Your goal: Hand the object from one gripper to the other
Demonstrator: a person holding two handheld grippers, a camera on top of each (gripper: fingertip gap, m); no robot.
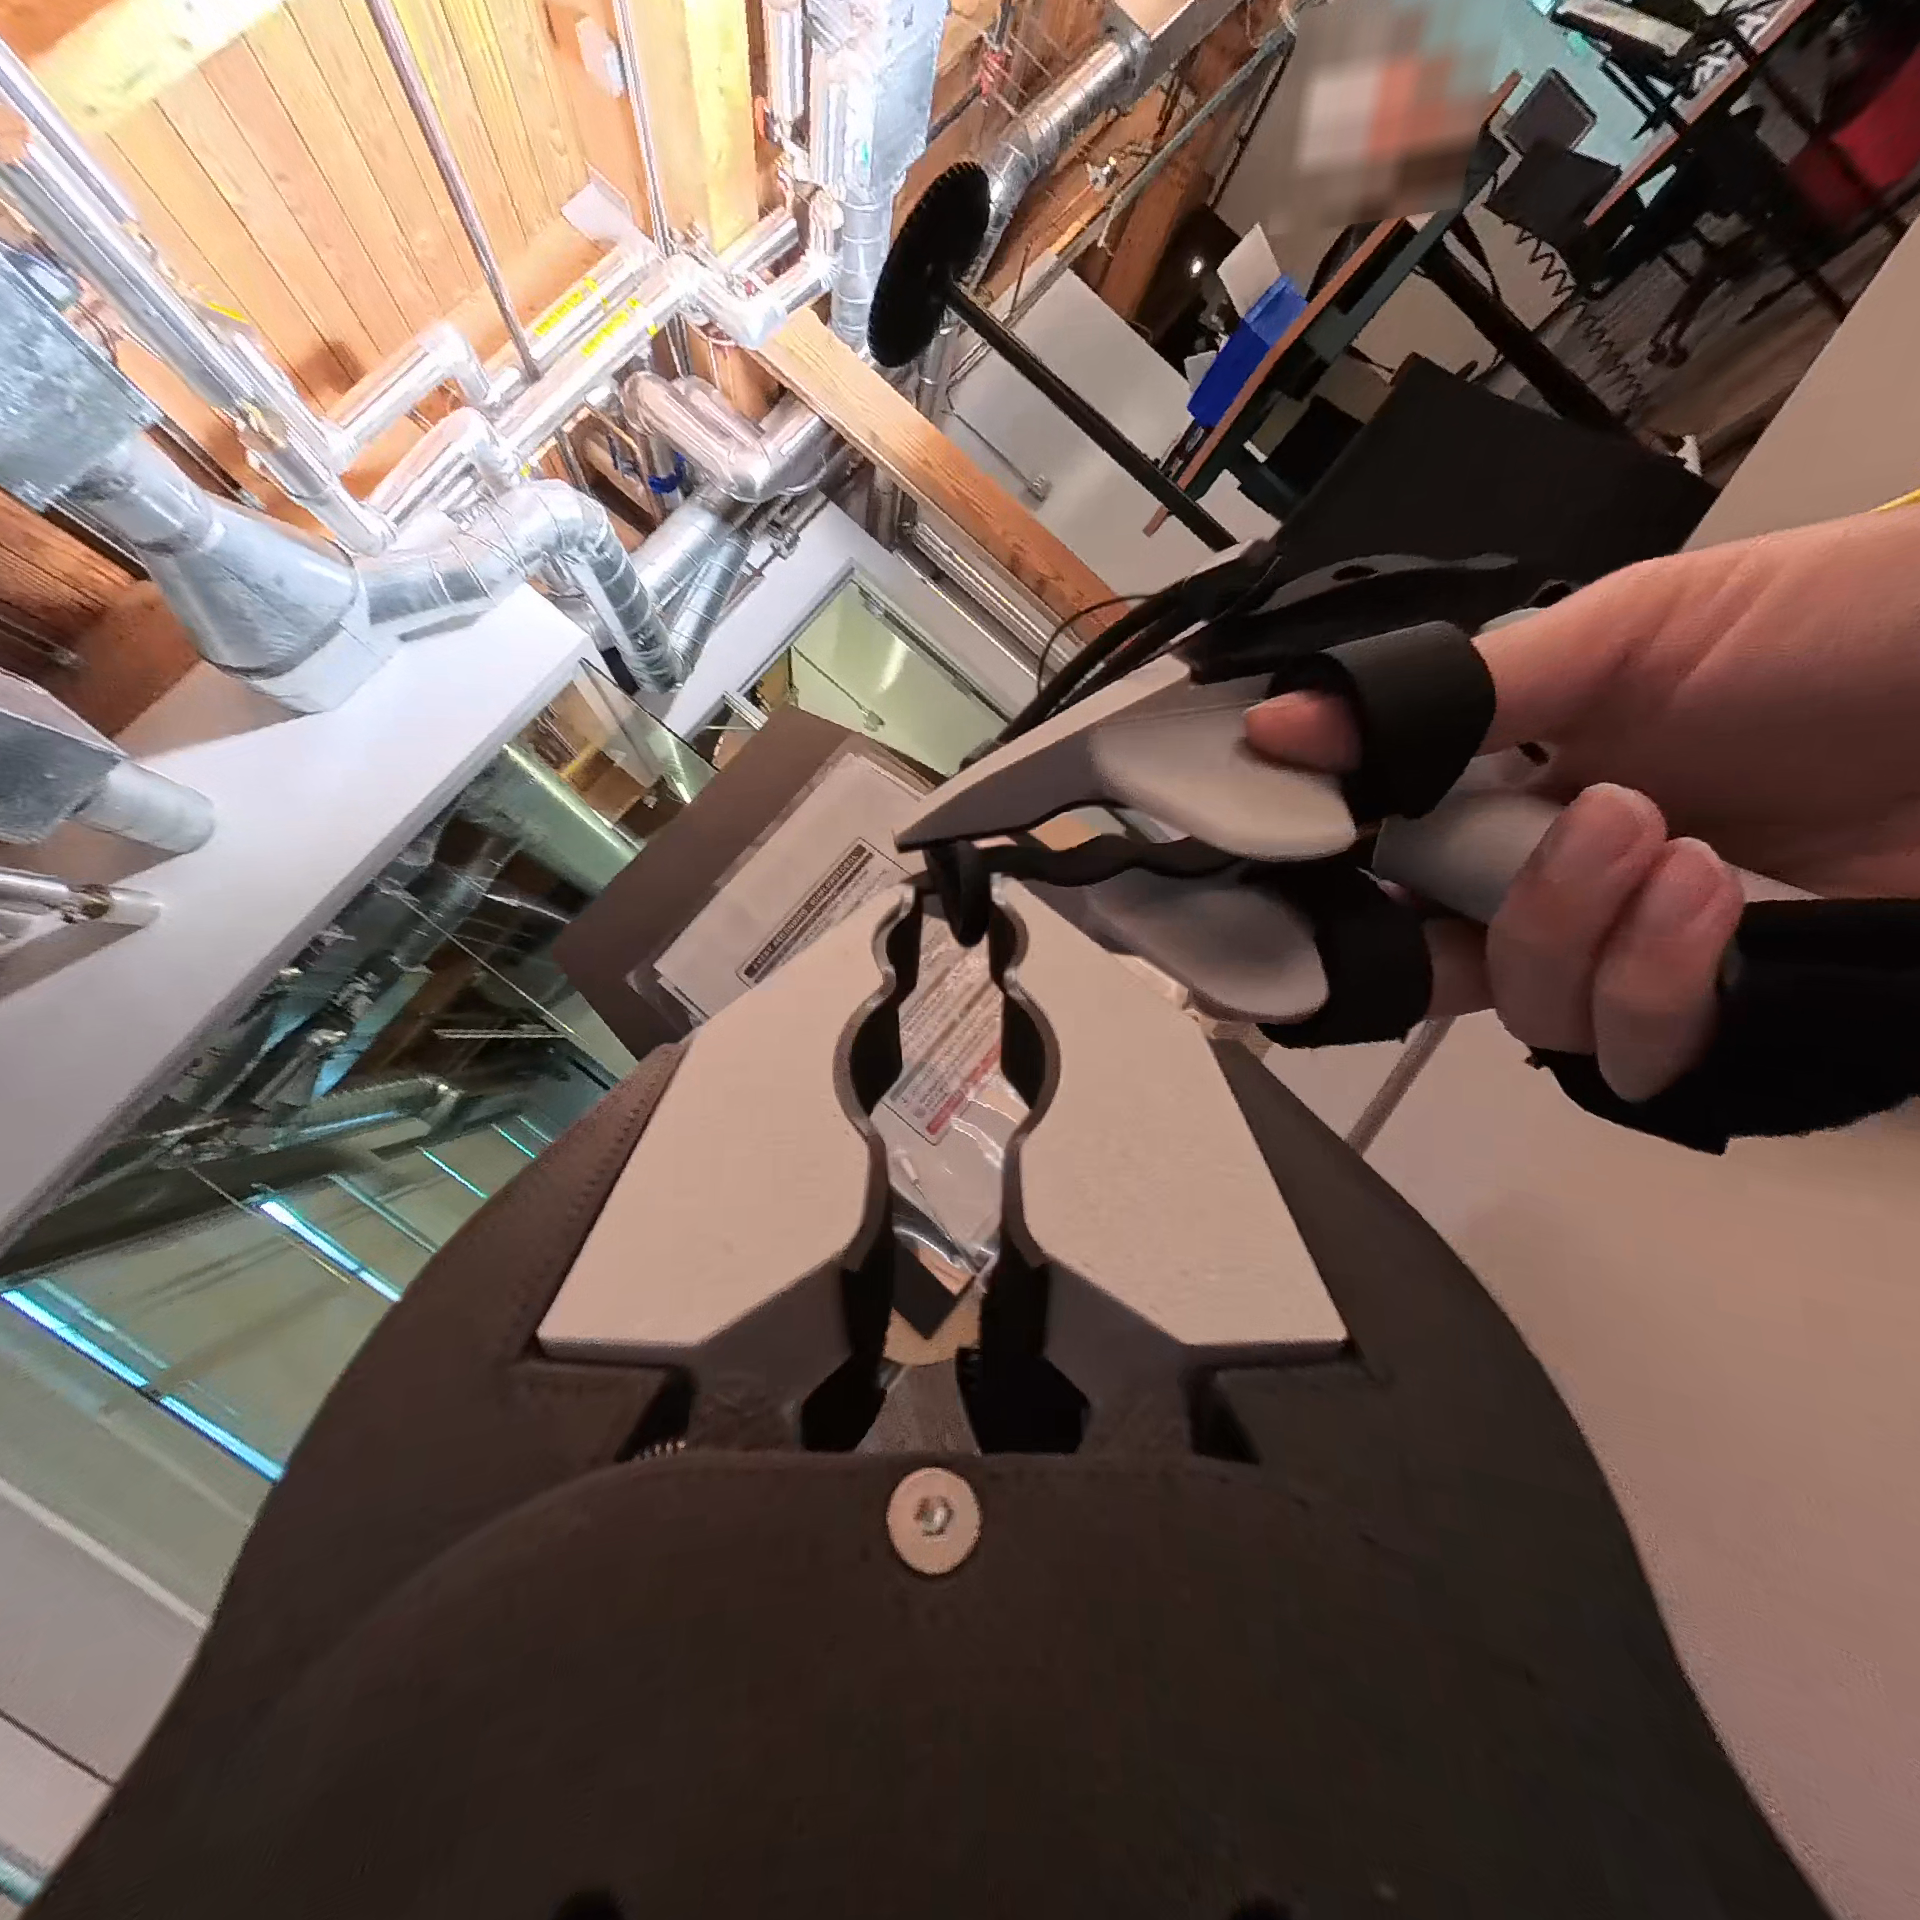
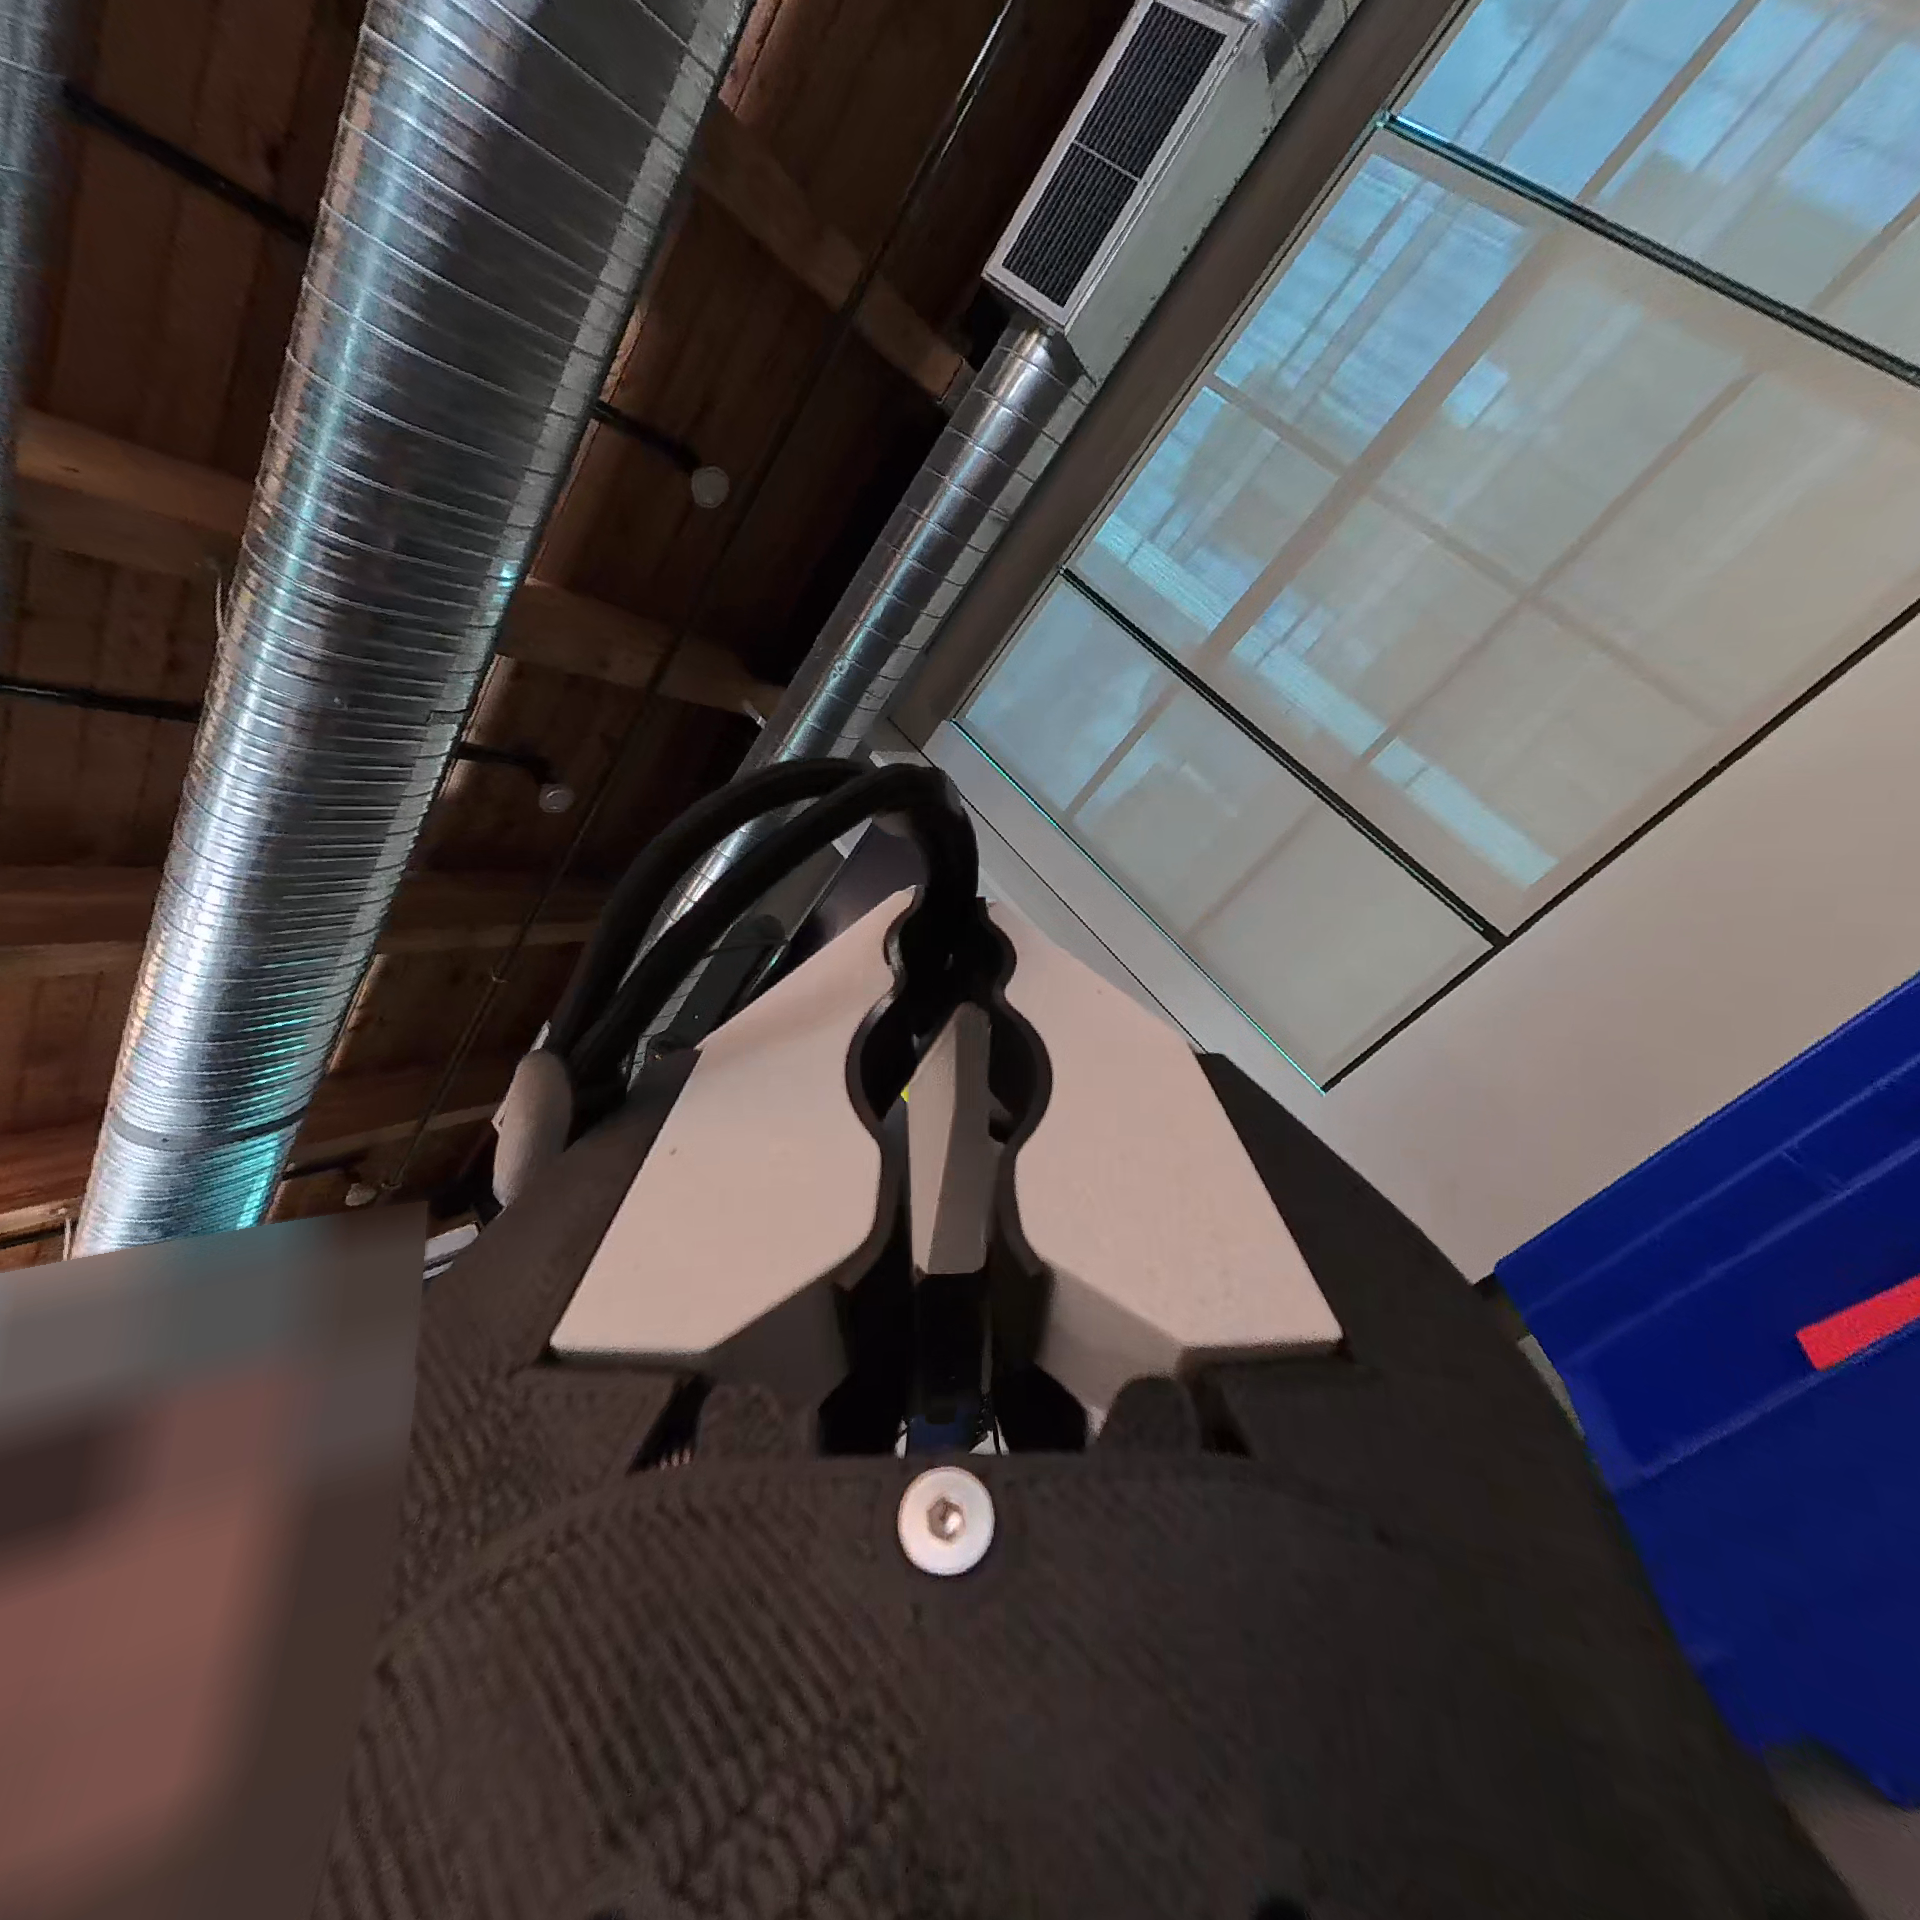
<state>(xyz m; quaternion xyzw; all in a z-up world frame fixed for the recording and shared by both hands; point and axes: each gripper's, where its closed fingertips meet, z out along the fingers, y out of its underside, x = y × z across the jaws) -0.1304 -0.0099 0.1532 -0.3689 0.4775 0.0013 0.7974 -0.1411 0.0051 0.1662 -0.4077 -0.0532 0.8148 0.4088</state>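
Black cord point(image 1: 966, 912) point(image 2: 727, 842) up in the air, right where the two claws meet. Not on any table.

Seen from the right wrist: pinched at the very tips of the right claw point(image 2: 940, 940). Jaws narrow, shut on the cord. Loops up and over to the left in a thick bunch, then down to a soft grey lump point(image 2: 530, 1101) at its end.

Seen from the left wrist: left claw point(image 1: 956, 899) narrow too, tips closed on a small bend of the same cord. Right claw point(image 1: 925, 862) in from the right side, tip to tip with the left one, almost touching. More cord, twisted, between its two grey fingers.

Held by a bare hand point(image 1: 1662, 779) with black straps point(image 1: 1423, 707) around two of its fingers.

Just behind the left claw, a clear plastic bag point(image 1: 790, 894) with a white paper label, flat on a dark board. Part of it in sight through the gap between the jaws.

Farther out, shiny silver pipes point(image 1: 260, 582) point(image 2: 395, 520) under wooden ceiling boards. A white vent box point(image 2: 1112, 177) on one pipe. Big windows point(image 2: 1455, 520) beside it. A blue bin point(image 2: 1714, 1455) low on the right, close to the right claw, with a red strip on it.
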